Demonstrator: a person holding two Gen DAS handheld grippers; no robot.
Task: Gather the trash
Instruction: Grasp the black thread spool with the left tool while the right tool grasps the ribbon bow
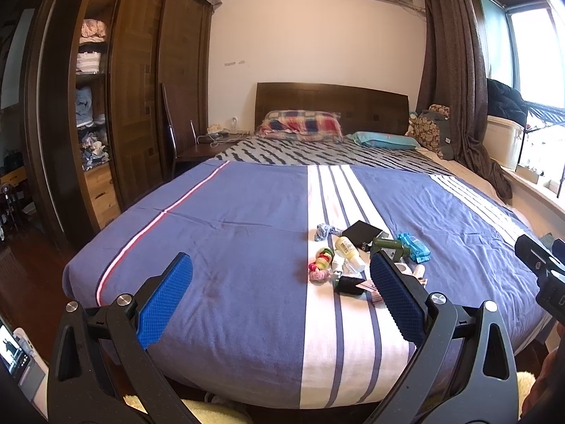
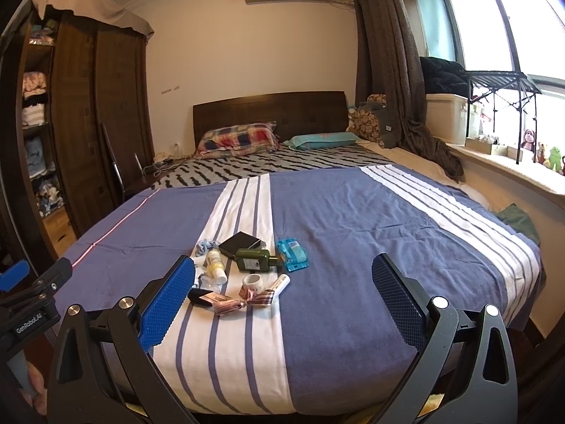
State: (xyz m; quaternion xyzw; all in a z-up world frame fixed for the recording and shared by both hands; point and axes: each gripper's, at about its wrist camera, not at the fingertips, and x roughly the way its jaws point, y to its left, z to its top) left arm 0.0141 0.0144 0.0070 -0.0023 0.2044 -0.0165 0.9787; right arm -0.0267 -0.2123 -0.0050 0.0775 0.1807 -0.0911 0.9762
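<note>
Two grippers, my left gripper (image 1: pixel 280 296) and right gripper (image 2: pixel 282 298), hang spread and empty; I should approach the clutter (image 2: pixel 243 275) on the bedspread (image 2: pixel 353 247) low, singling out one wrapper.

On my left gripper (image 2: pixel 31 304), seen at the edge of my right wrist view, I read "GenRobot.AI" in white. Labels on the bottles are too small to read.
</note>
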